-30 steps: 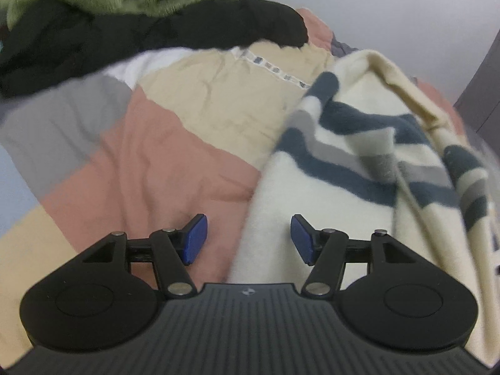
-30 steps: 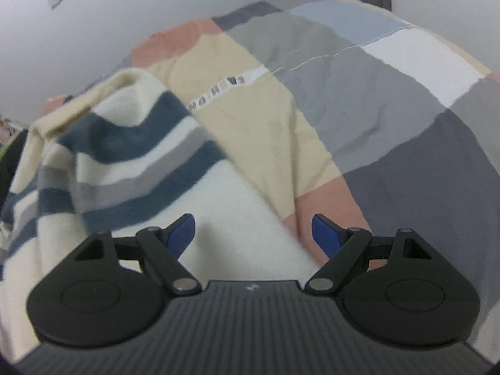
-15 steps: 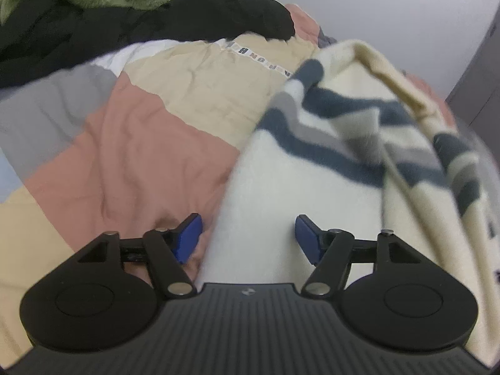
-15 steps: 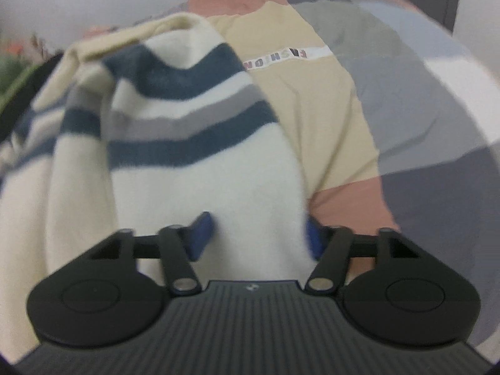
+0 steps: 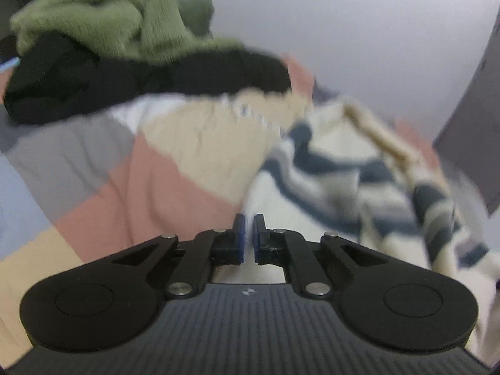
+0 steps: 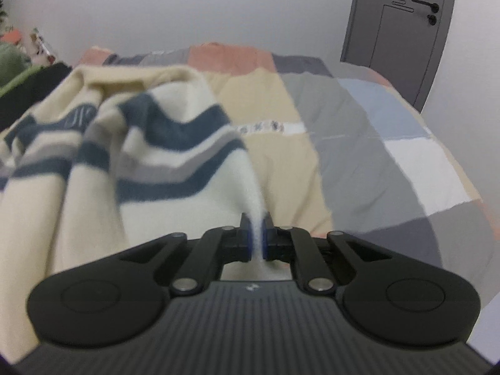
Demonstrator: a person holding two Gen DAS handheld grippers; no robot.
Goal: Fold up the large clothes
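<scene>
A cream fleece garment with navy and grey stripes [image 5: 350, 181] lies on a patchwork bed cover [image 5: 162, 181]. It also shows in the right wrist view [image 6: 150, 156], bunched toward the left. My left gripper [image 5: 249, 234] is shut on the garment's near left edge, with cream cloth between the blue pads. My right gripper [image 6: 257, 234] is shut on the garment's near right edge, and a tongue of cream fleece runs up from between its pads. Both held edges rise slightly off the bed.
A pile of green [image 5: 125, 22] and black [image 5: 150, 78] clothes lies at the far left of the bed. The patchwork cover [image 6: 375, 143] stretches to the right. A grey door [image 6: 400, 31] stands behind the bed. A white wall runs along the far side.
Both grippers have gone from open to shut on the striped garment's near edges. Both views have tipped upward, showing more wall and the door, and the cloth is pulled taut.
</scene>
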